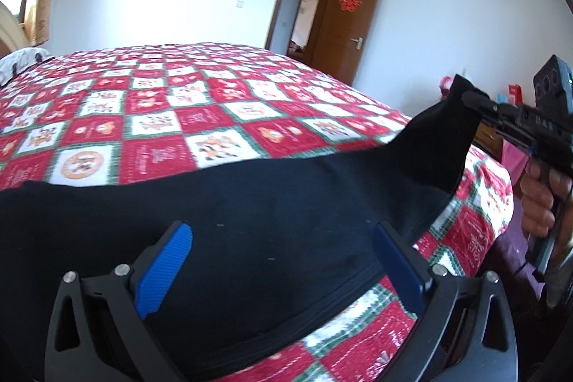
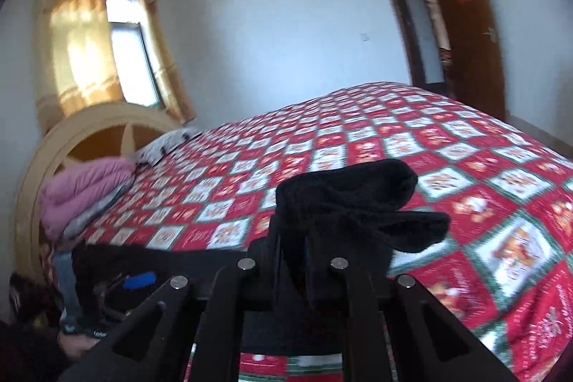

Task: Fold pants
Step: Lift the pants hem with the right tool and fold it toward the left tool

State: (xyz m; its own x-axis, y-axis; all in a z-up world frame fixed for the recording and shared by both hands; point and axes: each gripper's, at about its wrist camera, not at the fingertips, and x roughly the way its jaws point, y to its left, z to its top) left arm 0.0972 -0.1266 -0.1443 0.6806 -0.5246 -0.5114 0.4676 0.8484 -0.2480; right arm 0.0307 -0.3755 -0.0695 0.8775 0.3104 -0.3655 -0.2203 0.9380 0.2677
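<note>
Black pants lie across the near part of the bed's red-and-white checked quilt. My left gripper stands wide open just over them, its blue pads on either side of the cloth and not pressing it. My right gripper is shut on one end of the pants and holds it lifted off the bed at the right. In the right wrist view that bunched end, with a drawstring, sticks out past the closed right gripper. The left gripper shows at the lower left.
A folded pink quilt and a grey pillow lie by the round wooden headboard. The bed's right edge drops to the floor. A brown door stands open behind. A hand grips the right gripper's handle.
</note>
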